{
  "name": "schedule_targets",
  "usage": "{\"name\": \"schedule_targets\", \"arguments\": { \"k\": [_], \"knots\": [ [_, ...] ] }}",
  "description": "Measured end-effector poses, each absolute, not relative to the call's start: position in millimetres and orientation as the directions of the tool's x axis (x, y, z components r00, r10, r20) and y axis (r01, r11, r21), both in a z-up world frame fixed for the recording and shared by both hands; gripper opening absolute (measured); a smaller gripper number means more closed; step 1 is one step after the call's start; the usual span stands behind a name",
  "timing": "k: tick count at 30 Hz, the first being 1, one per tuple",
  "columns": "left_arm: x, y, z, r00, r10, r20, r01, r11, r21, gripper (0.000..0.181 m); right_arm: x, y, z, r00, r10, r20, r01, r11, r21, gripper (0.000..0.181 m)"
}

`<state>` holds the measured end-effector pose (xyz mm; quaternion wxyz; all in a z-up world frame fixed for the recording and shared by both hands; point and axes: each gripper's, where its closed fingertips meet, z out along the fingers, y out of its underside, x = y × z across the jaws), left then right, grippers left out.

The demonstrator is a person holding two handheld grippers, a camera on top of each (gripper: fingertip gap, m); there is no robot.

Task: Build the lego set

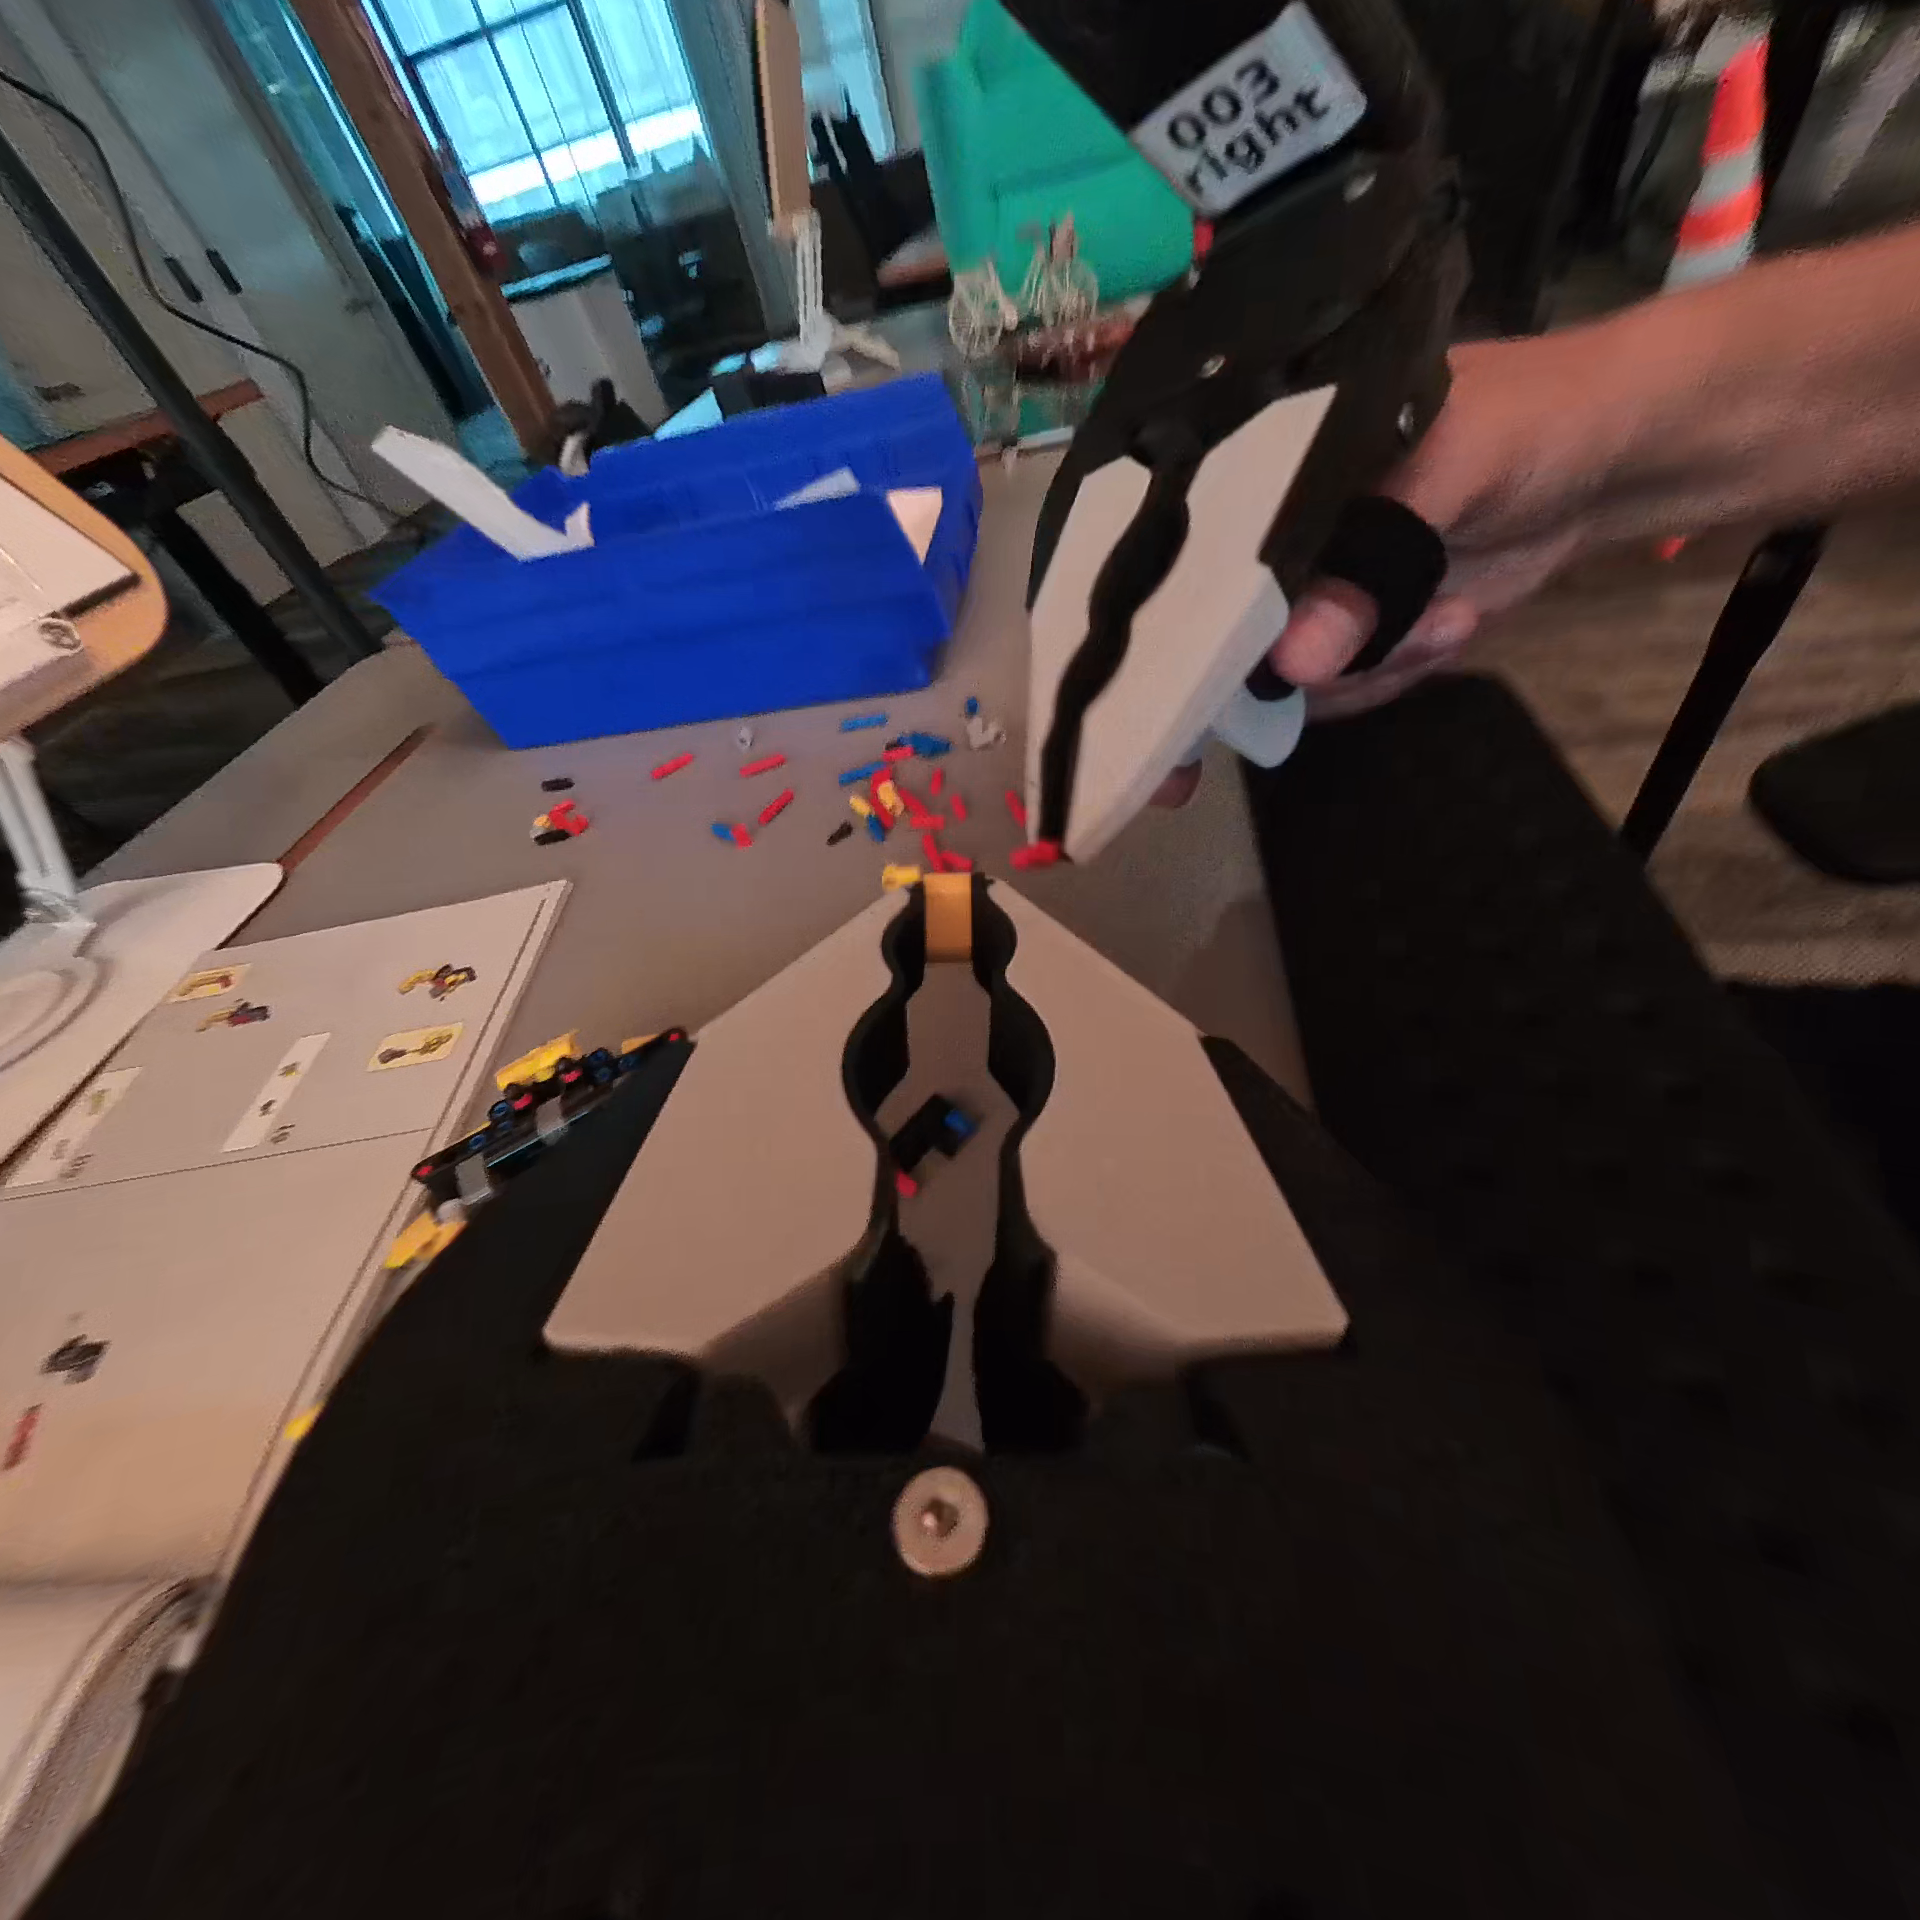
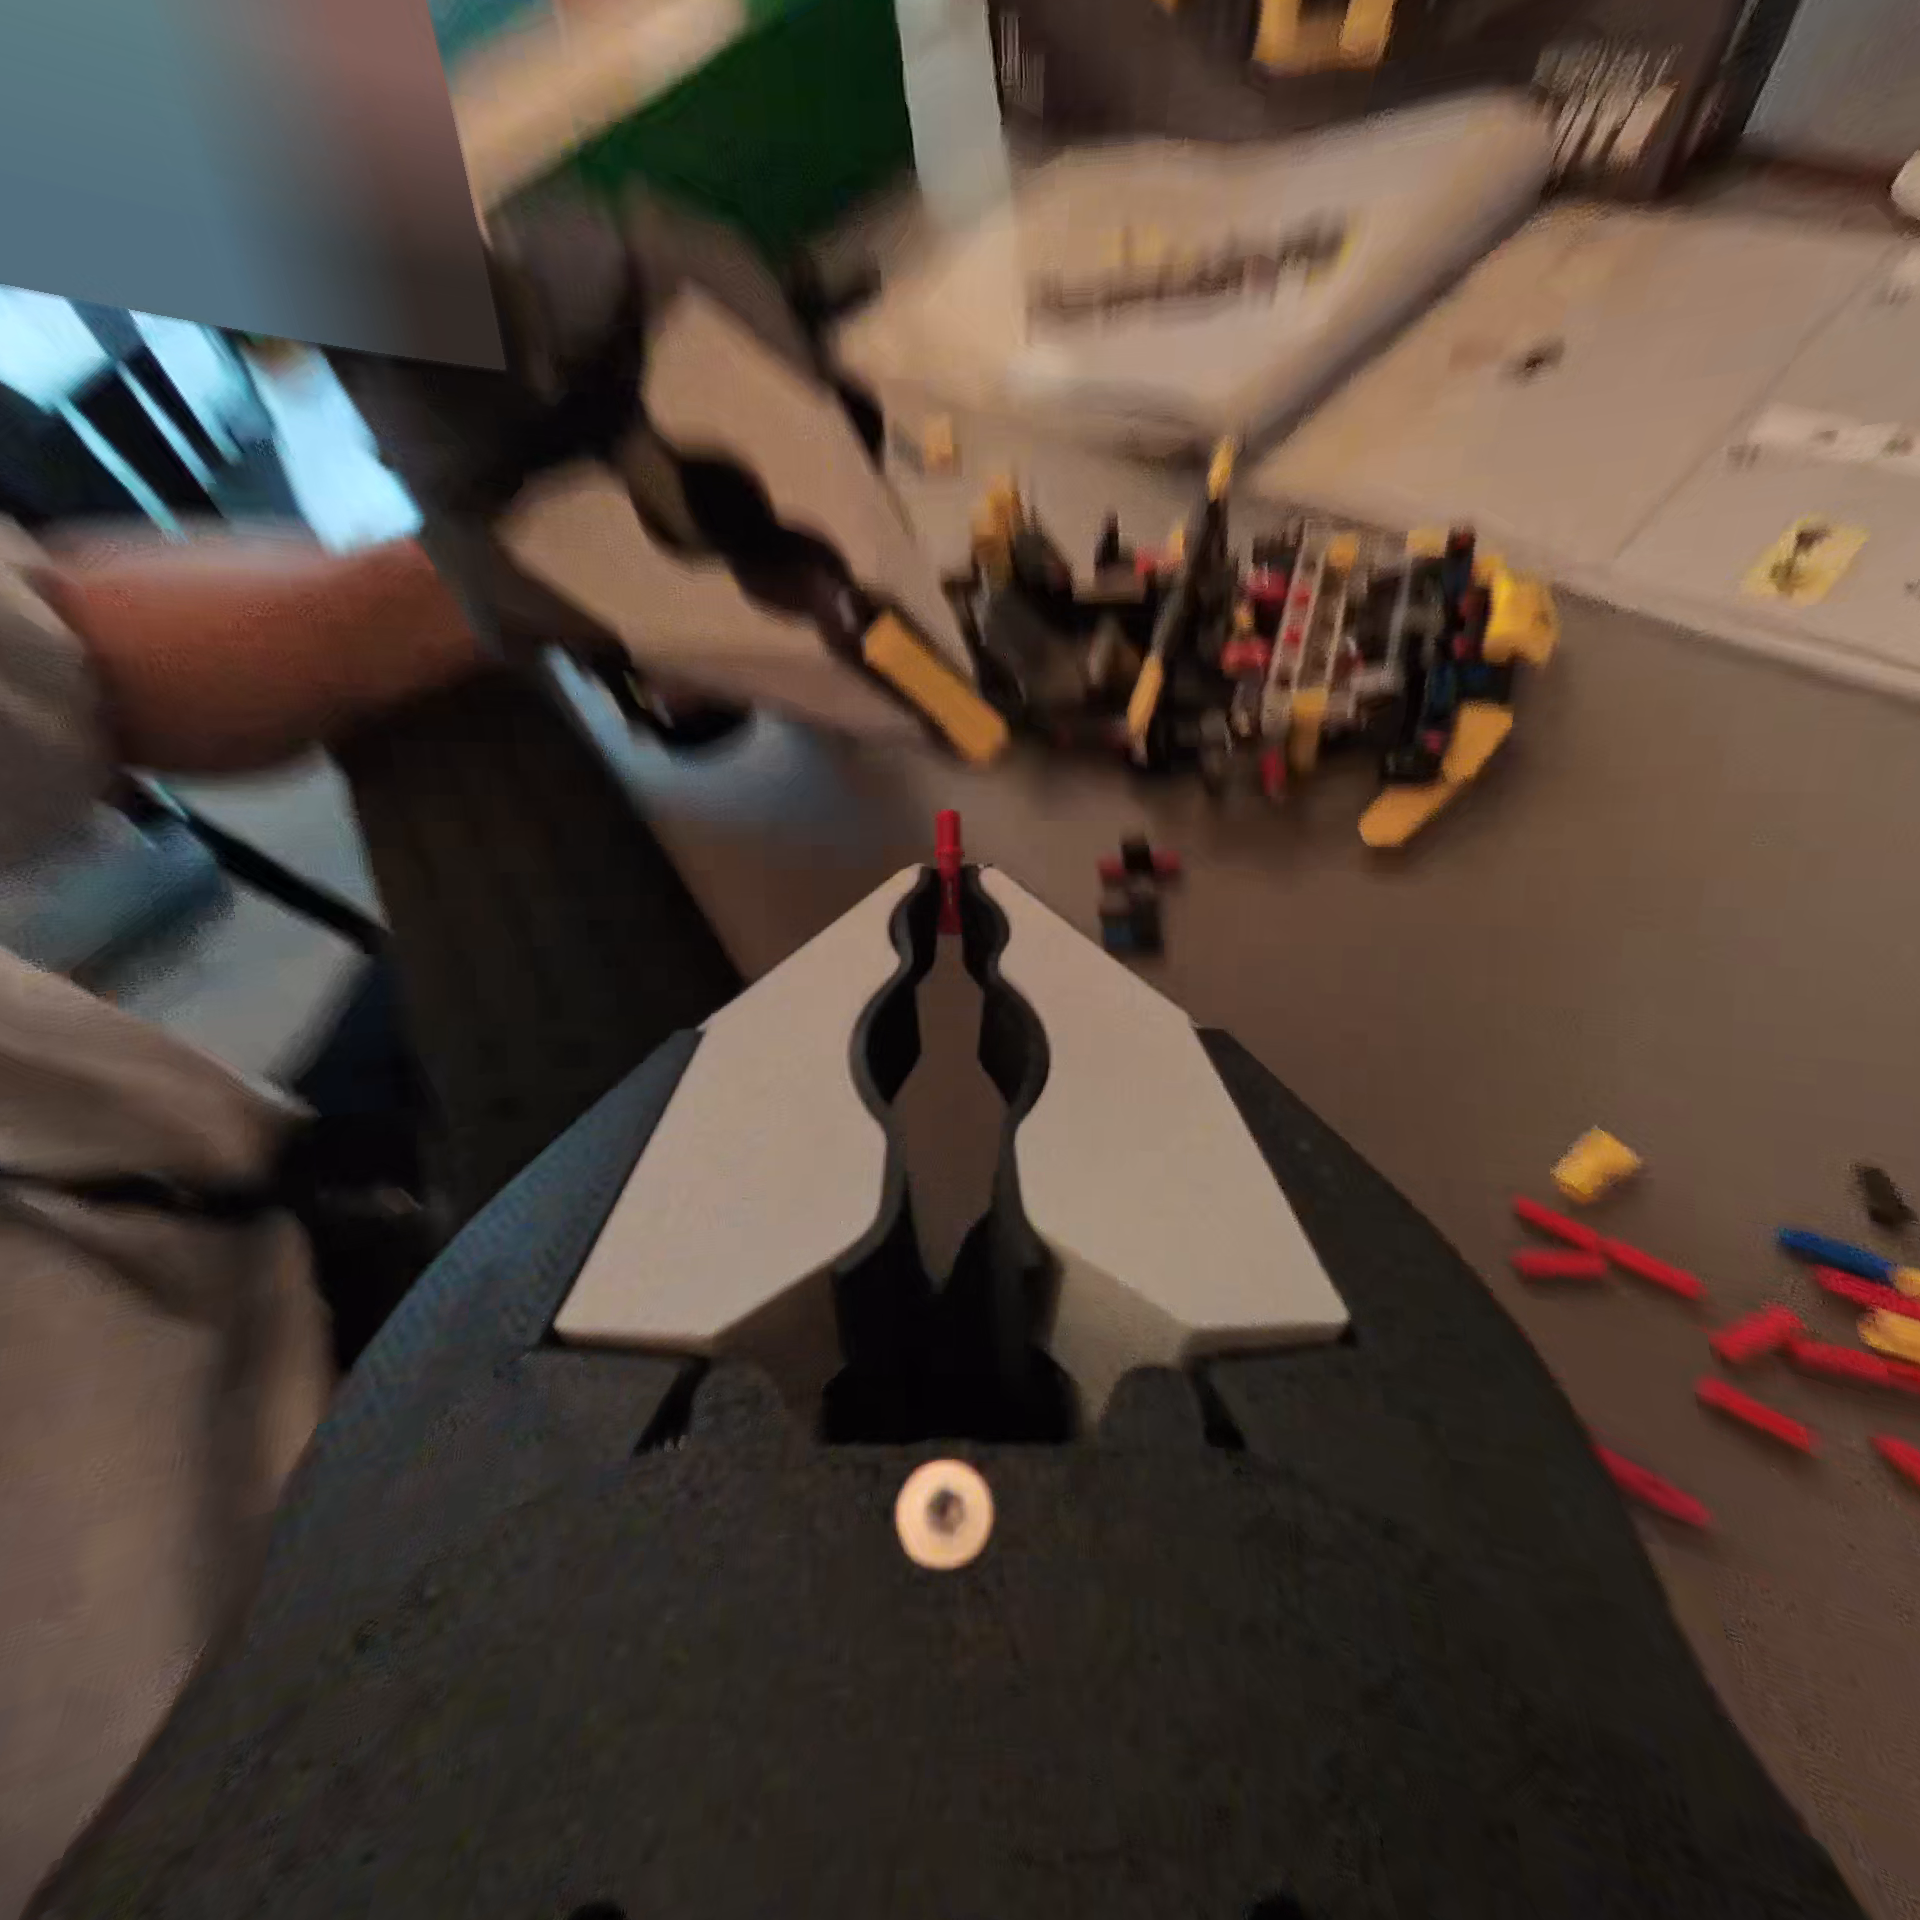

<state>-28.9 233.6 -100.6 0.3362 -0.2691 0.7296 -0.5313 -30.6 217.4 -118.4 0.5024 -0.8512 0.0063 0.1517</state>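
Beside the half-built lego model (image 2: pixel 1351 675) on the surface: right gripper (image 2: pixel 948 883) pinched on a red pin (image 2: pixel 947 847), left gripper (image 1: pixel 945 914) clamping a yellow beam (image 1: pixel 947 914). Align pin squarely with a hole, press gently.

Bare table (image 2: pixel 1455 1039) lies between half-built model (image 2: pixel 1299 655) and loose pins (image 2: pixel 1714 1330).

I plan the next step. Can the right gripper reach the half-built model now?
Probably yes: the table between the right gripper and the half-built model looks bare, but it already pinches a red pin.
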Motion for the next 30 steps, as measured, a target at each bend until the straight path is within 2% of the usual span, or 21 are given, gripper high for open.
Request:
{"name": "schedule_targets", "arguments": {
  "k": [3,6,19,30],
  "knots": [
    [-29.9,234.3,-89.7,-0.636,-0.76,-0.136,-0.028,0.199,-0.98,0.009,-36.8,229.4,-90.8,0.873,0.105,-0.476,-0.403,-0.394,-0.826,0.003],
    [-28.7,235.2,-89.8,-0.627,-0.767,-0.137,-0.028,0.198,-0.98,0.009,-40.4,233.7,-94.2,0.832,0.072,-0.55,-0.486,-0.384,-0.785,0.003],
    [-24.4,238.1,-97.3,-0.599,-0.779,-0.187,-0.031,0.255,-0.966,0.008,-31.1,234.8,-110.7,0.786,-0.032,-0.618,-0.574,-0.411,-0.708,0.003],
    [-20.2,238.8,-105.9,-0.537,-0.771,-0.342,-0.002,0.407,-0.913,0.008,-23.6,235.5,-121.6,0.775,-0.089,-0.625,-0.602,-0.402,-0.69,0.003]
  ]
}}
